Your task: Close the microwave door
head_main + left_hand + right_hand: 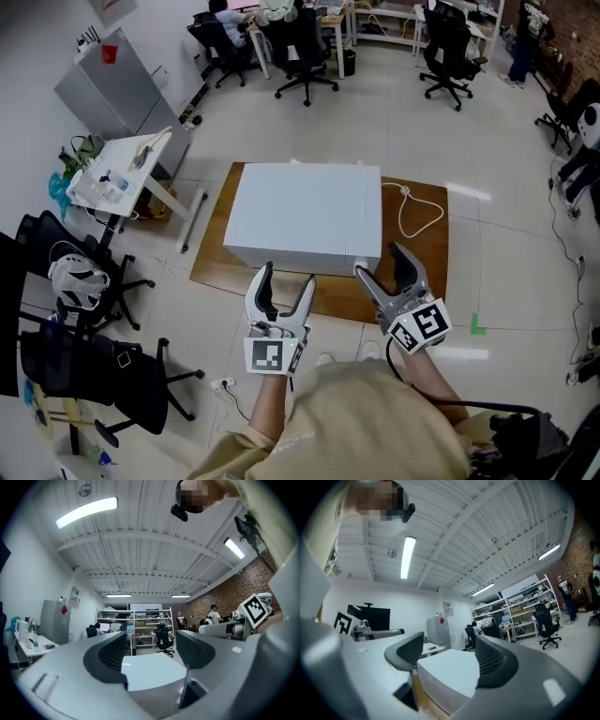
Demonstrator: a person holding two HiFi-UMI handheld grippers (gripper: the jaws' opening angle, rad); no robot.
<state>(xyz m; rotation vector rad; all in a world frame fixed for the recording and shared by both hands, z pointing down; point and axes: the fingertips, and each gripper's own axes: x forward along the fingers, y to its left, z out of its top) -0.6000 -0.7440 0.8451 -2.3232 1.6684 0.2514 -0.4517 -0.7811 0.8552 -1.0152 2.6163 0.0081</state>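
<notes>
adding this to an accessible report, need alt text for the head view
From above, a white microwave sits on a wooden board on the floor, with the left gripper and right gripper held by its near edge, fingers apart and empty. A white cable lies on the board's right; office chairs and a small table stand at the left.

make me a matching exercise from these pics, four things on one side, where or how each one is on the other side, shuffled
Things
1. microwave
2. cable
3. green tape
4. left gripper

Place or state
a. on the floor, right of the board
b. standing on the board
c. looped on the board, right of the microwave
d. open, holding nothing

Pairs: 1-b, 2-c, 3-a, 4-d
</notes>
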